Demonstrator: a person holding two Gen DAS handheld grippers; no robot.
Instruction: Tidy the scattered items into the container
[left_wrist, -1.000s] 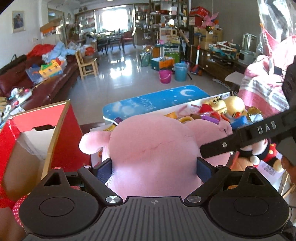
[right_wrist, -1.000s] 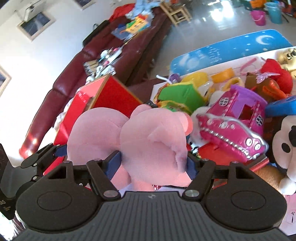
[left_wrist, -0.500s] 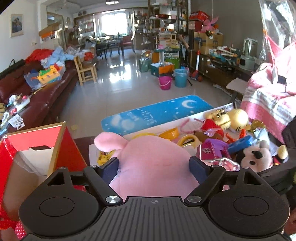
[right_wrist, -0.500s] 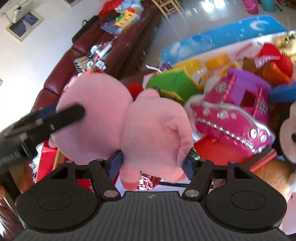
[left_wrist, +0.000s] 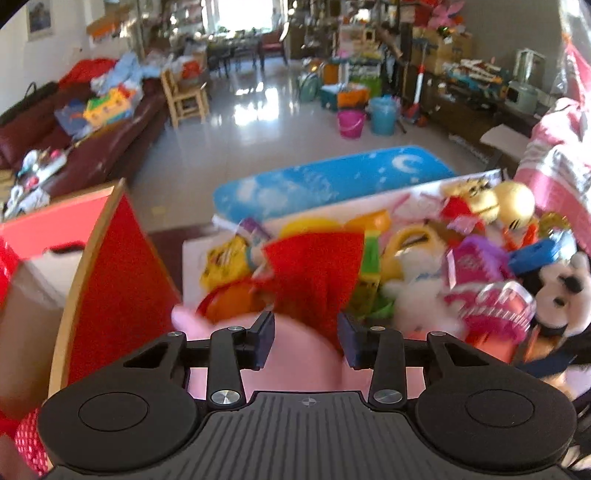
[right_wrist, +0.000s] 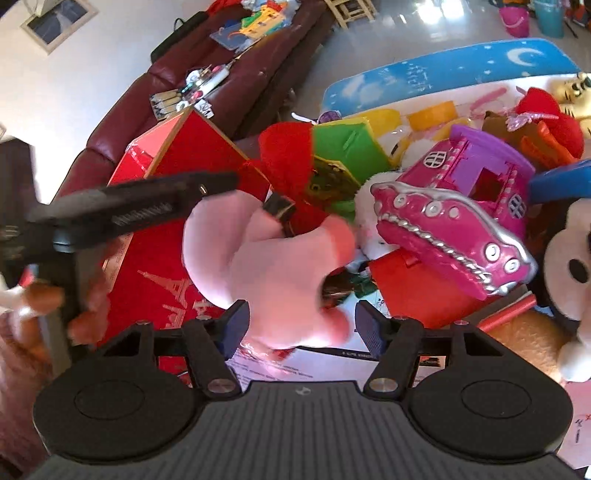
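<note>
A pink plush pig (right_wrist: 273, 266) with a red dress (left_wrist: 317, 273) hangs between both grippers, blurred by motion. In the left wrist view my left gripper (left_wrist: 306, 341) is closed on the plush's pink body (left_wrist: 295, 369) and red dress. In the right wrist view my right gripper (right_wrist: 302, 326) has its jaws spread wide, with the plush's lower part (right_wrist: 306, 325) between them but clear of the pads. The left gripper's black finger (right_wrist: 147, 210) shows there, pinching the plush. The red cardboard box (left_wrist: 110, 266) stands open at the left; it also shows in the right wrist view (right_wrist: 177, 173).
A white surface holds a heap of toys: a pink toy car (right_wrist: 454, 221), a green block (right_wrist: 347, 144), a Mickey plush (left_wrist: 561, 291), yellow cups (left_wrist: 306, 225) and a yellow doll (left_wrist: 513, 203). A blue mat (left_wrist: 332, 181) and a dark red sofa (left_wrist: 74, 158) lie beyond.
My right gripper has opened and let go of the pink plush. My left gripper has closed tighter on it and the plush has dropped lower, showing the red dress.
</note>
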